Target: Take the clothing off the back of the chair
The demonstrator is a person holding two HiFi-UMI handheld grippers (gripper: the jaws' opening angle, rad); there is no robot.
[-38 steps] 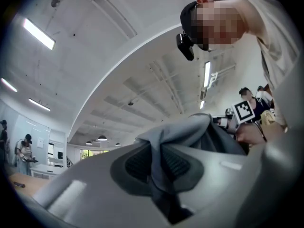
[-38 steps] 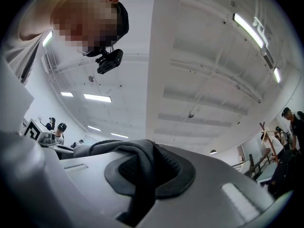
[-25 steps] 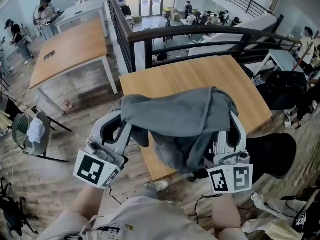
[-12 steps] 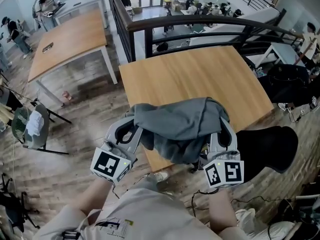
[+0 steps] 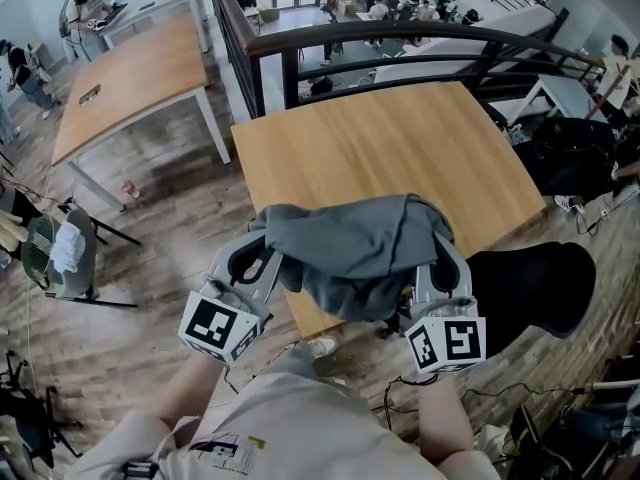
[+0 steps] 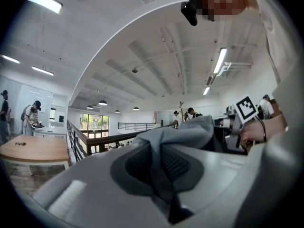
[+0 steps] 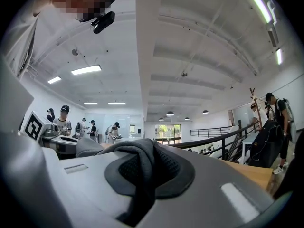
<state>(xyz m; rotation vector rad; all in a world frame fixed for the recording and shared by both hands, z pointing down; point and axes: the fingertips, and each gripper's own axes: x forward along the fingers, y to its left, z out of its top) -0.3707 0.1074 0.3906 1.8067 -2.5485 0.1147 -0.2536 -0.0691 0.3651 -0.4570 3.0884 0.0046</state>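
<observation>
- While the wooden table (image 5: 380, 148) filled twelve o'clock, the black chair (image 5: 530, 288) sat off at four.
- Grey clothing (image 5: 360, 248) hung dead centre, clear of the chair, long axis nine-to-three, over the table's near edge.
- Left gripper (image 6: 162, 172) was clamped on its nine o'clock end, right gripper (image 7: 145, 175) on the three o'clock end; the right was nearer the chair.

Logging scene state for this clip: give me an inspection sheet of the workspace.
Surface: wooden table, bare where visible.
Job's things: grey garment held between both grippers over the table's near edge; black chair at right, no clothing on it.
Clutter: white cloth on a mesh chair at left.
Grippers: left gripper and right gripper both shut on the garment.
Cables: black cable on the floor.
Surroundings: black railing, second table, people.
</observation>
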